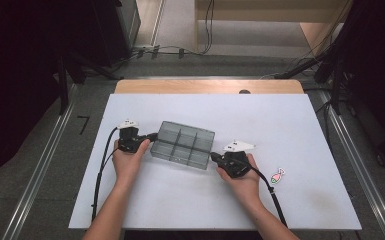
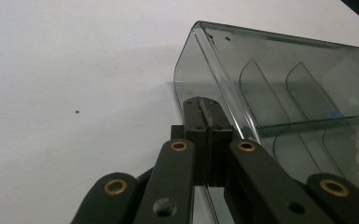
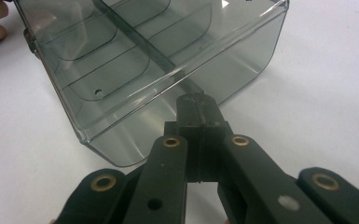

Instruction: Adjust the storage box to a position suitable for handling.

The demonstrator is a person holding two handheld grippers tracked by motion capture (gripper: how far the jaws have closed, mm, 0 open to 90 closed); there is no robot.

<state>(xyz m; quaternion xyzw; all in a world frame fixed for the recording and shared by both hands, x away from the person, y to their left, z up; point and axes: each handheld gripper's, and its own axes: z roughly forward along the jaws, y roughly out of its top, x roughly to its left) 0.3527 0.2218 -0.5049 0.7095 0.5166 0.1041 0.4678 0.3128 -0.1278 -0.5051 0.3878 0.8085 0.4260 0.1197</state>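
- left hand-held gripper (image 1: 152, 136): jaws pressed together with nothing between them, tips at the left short end of the smoky clear compartment box (image 1: 182, 144); in the left gripper view (image 2: 204, 112) the tips sit against the end wall near its lower edge, box (image 2: 279, 93) ahead and to the right.
- compartment box: mid white surface (image 1: 290, 125), lying flat, long axis running left to right between the two hands, slightly skewed; inner dividers visible, looks empty.
- right hand-held gripper (image 1: 214, 157): jaws also closed and empty, tips at the box's right short end, near corner; right gripper view (image 3: 198, 106) shows the tips at the wall's base, box (image 3: 168, 51) ahead.
- both about equally near, one at each end.
- small pink fish sticker (image 1: 277, 176): far right, well apart.
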